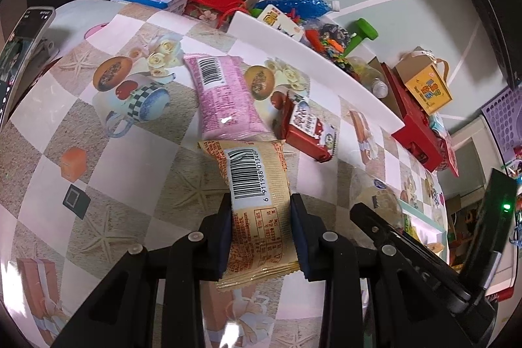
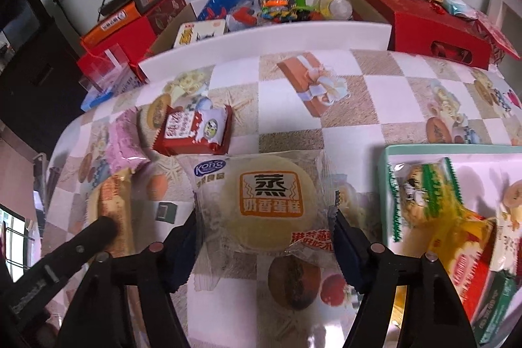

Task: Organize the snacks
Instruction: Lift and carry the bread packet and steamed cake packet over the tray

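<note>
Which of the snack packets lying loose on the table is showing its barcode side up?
The pink plastic packet. Its barcode and fine print face up, while the small red-and-white packet beside it shows its printed front. The other snacks are either in the claws or in the tray.

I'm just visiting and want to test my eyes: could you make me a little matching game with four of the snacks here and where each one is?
Things:
1. tan barcode packet
2. round cake packet
3. pink packet
4. green-edged packet

Places:
A. lying in the pale green tray
B. clamped in the left gripper
C. lying on the table beside the small red packet
D. between the right gripper fingers

Pairs: 1-B, 2-D, 3-C, 4-A
</note>
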`<state>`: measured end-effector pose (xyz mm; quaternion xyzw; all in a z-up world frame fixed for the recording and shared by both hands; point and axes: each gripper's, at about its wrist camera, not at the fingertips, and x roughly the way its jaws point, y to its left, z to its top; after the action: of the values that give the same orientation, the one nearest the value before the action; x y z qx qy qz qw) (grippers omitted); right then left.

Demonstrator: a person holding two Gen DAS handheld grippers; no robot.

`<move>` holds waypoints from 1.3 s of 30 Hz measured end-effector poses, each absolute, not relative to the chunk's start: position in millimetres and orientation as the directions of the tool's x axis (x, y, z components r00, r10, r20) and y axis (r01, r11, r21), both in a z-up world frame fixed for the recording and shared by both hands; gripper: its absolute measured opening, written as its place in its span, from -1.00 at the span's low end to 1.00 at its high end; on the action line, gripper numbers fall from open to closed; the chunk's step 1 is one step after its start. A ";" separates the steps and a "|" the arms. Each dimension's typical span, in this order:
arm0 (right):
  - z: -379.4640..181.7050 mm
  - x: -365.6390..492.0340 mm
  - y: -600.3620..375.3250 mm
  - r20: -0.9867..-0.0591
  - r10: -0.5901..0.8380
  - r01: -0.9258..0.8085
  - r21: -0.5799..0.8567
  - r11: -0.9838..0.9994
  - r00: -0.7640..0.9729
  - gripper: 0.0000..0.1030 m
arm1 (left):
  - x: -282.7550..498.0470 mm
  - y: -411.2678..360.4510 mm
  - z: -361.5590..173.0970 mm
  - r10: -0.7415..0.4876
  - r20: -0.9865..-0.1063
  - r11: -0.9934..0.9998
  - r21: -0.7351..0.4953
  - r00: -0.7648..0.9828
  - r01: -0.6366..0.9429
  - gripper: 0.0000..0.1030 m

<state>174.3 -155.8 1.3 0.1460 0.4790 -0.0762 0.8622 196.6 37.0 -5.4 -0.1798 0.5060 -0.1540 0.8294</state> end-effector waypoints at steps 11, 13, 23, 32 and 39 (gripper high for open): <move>36.9 134.6 -168.9 -0.811 -0.021 0.303 0.194 0.933 0.585 0.46 | 186.0 12.1 15.0 -0.474 -0.761 0.876 -0.457 0.442 0.153 -0.33; 38.6 126.0 -174.7 -0.813 -0.028 0.321 0.197 0.926 0.582 0.46 | 183.9 8.2 18.3 -0.484 -0.754 0.871 -0.462 0.443 0.165 -0.33; 48.8 94.4 -225.0 -0.803 -0.066 0.416 0.234 0.879 0.592 0.45 | 171.8 -24.0 37.8 -0.522 -0.726 0.853 -0.455 0.447 0.257 -0.33; 53.4 51.0 -313.2 -0.813 -0.247 0.632 0.180 0.754 0.527 0.45 | 151.7 -89.6 54.9 -0.591 -0.709 0.796 -0.438 0.384 0.418 -0.33; 48.3 18.0 -367.2 -0.818 -0.286 0.726 0.215 0.653 0.500 0.45 | 131.2 -162.8 64.1 -0.632 -0.713 0.726 -0.406 0.304 0.555 -0.33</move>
<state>18.0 -367.2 48.3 0.2795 0.3936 -0.3085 0.8196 131.2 -162.8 64.1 -0.0415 0.4609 -0.3680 0.8065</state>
